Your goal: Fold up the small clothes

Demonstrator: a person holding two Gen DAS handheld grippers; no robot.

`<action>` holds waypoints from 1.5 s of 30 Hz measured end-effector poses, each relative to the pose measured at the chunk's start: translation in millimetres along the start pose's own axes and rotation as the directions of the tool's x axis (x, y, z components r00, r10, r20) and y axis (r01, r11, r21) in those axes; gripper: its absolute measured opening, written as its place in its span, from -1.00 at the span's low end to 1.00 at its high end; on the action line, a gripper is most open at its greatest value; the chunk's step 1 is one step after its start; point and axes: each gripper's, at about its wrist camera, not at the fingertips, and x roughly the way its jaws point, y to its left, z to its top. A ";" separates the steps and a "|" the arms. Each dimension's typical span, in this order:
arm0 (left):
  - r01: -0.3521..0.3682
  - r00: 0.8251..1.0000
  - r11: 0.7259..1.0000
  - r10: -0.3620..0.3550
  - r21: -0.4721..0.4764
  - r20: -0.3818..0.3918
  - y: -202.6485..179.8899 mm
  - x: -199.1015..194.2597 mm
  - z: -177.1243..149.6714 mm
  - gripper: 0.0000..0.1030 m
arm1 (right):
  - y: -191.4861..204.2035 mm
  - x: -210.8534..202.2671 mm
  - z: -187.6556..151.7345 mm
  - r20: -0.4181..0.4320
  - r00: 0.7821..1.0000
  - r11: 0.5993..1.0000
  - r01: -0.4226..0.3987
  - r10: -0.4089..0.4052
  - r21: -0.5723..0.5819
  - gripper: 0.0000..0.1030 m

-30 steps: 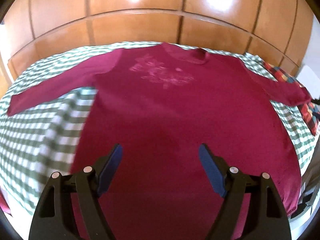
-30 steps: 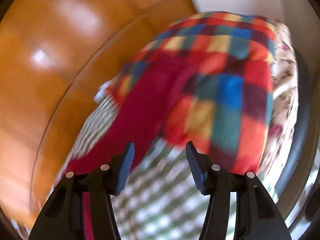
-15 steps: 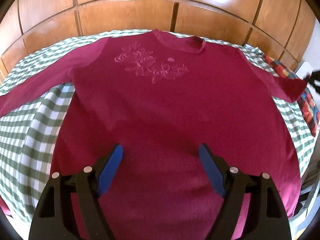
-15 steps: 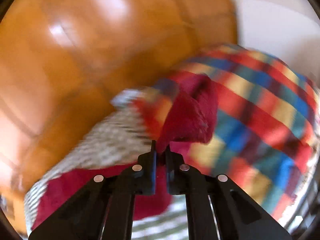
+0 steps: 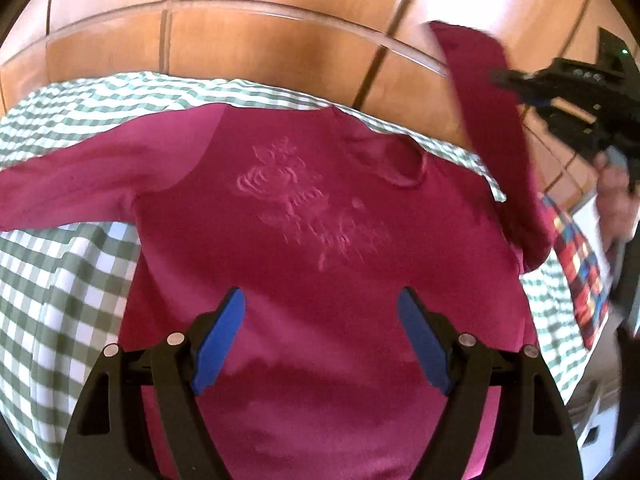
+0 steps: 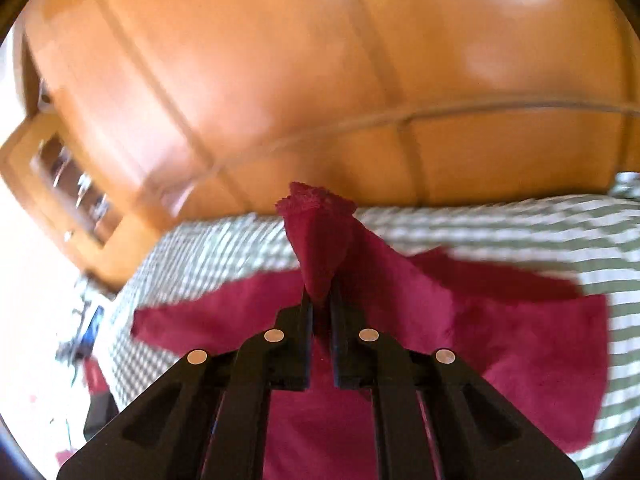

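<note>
A dark red long-sleeved top [image 5: 320,272] with an embossed flower motif lies flat, front up, on a green-and-white checked cloth [image 5: 60,280]. My left gripper [image 5: 320,336] hovers open over its lower body, nothing between the blue pads. My right gripper [image 6: 319,300] is shut on the cuff of the right sleeve [image 6: 316,240]. In the left wrist view that sleeve [image 5: 492,120] is lifted high above the shoulder, with the right gripper [image 5: 504,78] at its upper end. The other sleeve [image 5: 92,172] lies stretched out to the left.
A glossy wooden panelled wall [image 5: 260,48] stands right behind the bed. A multicoloured checked fabric [image 5: 576,264] lies at the bed's right edge. A wooden cabinet with glass doors [image 6: 68,184] shows at the left in the right wrist view.
My right gripper shut on the sleeve cuff and swung it up and inward over the top. My left gripper drifted over the top, staying open.
</note>
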 end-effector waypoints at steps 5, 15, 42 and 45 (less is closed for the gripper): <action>0.004 1.000 0.999 -0.004 -0.040 0.002 18.1 7.0 15.9 0.50 | -4.4 -15.4 -18.1 0.044 0.998 0.998 -0.042 0.040 0.041 0.28; -0.020 1.000 0.996 0.017 -0.092 -0.025 40.0 48.6 58.6 0.48 | -131.4 -111.4 -135.4 -0.033 0.975 0.945 0.221 -0.220 0.242 0.28; -0.217 0.975 0.976 0.218 0.033 -0.034 23.6 95.3 79.4 -0.74 | -173.6 -5.1 -94.5 -0.028 0.934 0.906 0.353 -0.357 0.234 0.05; -0.250 0.968 0.966 0.251 0.071 -0.011 19.6 105.0 71.8 -0.71 | -156.0 -4.0 -105.8 0.029 0.904 0.896 0.418 -0.427 0.151 0.09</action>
